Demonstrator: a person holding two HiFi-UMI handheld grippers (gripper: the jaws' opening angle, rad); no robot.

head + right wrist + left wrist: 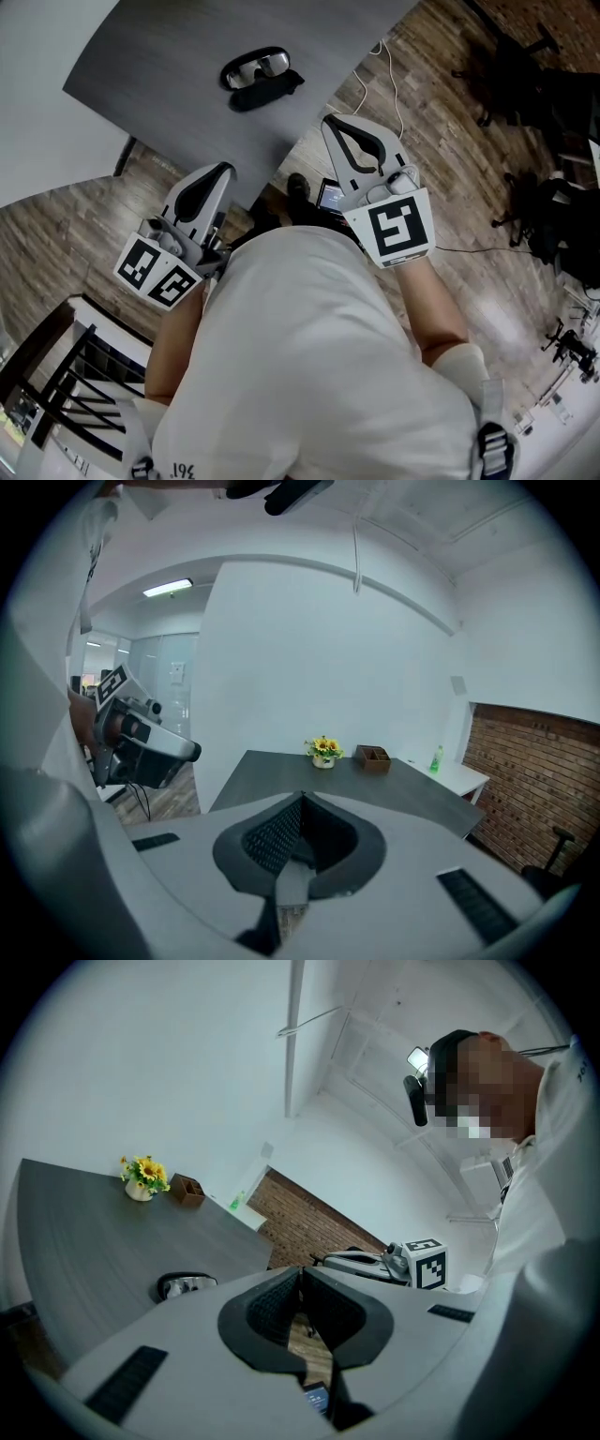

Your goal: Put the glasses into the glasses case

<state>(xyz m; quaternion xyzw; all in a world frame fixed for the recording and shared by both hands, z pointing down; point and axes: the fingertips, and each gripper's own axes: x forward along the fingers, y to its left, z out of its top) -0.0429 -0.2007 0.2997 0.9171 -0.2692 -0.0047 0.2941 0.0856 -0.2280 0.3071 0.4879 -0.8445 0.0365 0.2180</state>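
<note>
Glasses (255,67) on table (169,56), well beyond L gripper (224,168), R gripper (329,118).

Grey table (169,56) w/ sunflower pot (323,753), wooden box (373,757) nr far edge.

Left gripper (225,171) and right gripper (330,120) pointed forward, well apart, each with jaws closed on nothing.

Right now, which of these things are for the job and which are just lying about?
For the job: glasses, glasses case, left gripper, right gripper (both shut, empty).
Just lying about: flower pot, brown box, green bottle.
</note>
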